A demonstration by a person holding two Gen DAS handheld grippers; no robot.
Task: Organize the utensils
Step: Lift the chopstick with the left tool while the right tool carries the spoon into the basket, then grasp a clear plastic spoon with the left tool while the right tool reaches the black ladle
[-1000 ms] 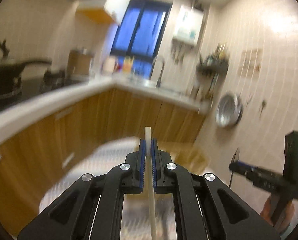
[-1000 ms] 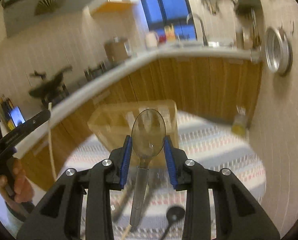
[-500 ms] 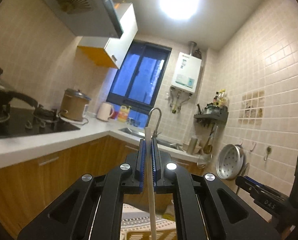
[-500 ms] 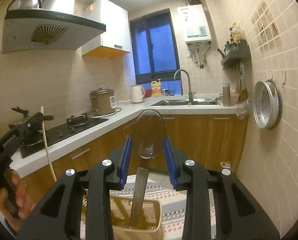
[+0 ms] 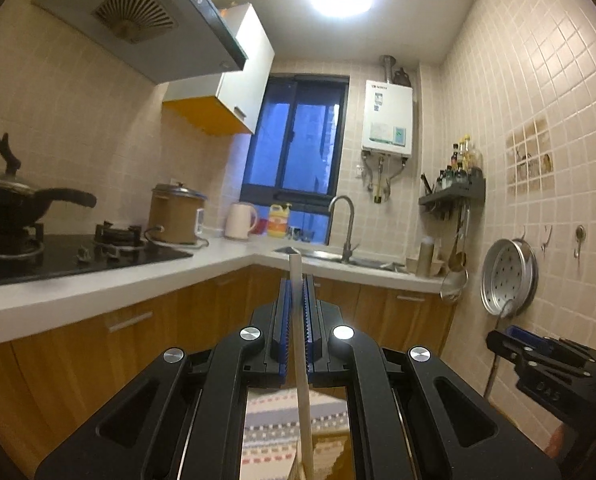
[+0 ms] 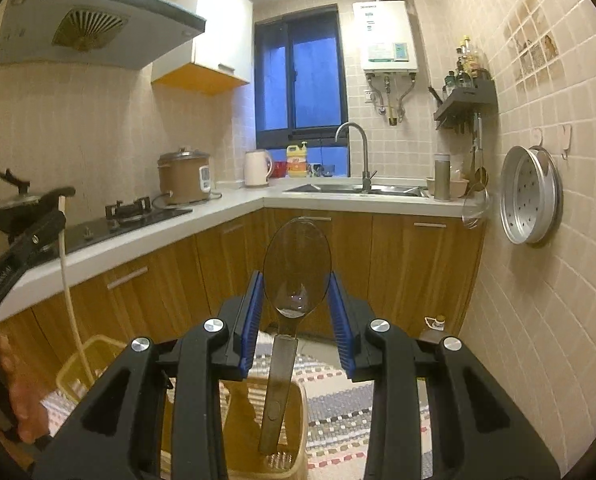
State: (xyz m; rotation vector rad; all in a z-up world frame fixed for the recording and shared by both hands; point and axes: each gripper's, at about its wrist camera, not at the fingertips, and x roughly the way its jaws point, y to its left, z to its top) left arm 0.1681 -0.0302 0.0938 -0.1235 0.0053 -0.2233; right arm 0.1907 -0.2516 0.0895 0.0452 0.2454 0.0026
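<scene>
Left claw: pinched narrow on a pale chopstick; you hold it upright, its lower end dipping toward the basket rim at the bottom of your left wrist view.
Right claw: partly closed on the bowl of a translucent brown spoon; the handle hangs down into the yellow slotted basket on the striped mat.
Risk, spoon: you grip the curved bowl at its edges only, so it could pivot or slip if you tilt your wrist.
Risk, chopstick: it is thin and held at a single spot; bump the basket wall and it may swing or skid out.
Risk, crowding: both claws work near one basket, so they could knock each other.
Change, view: a second ago both cameras looked down at the basket and mat, blurred; now they look level across the kitchen, sharp.
Change, grips: both unchanged.
</scene>
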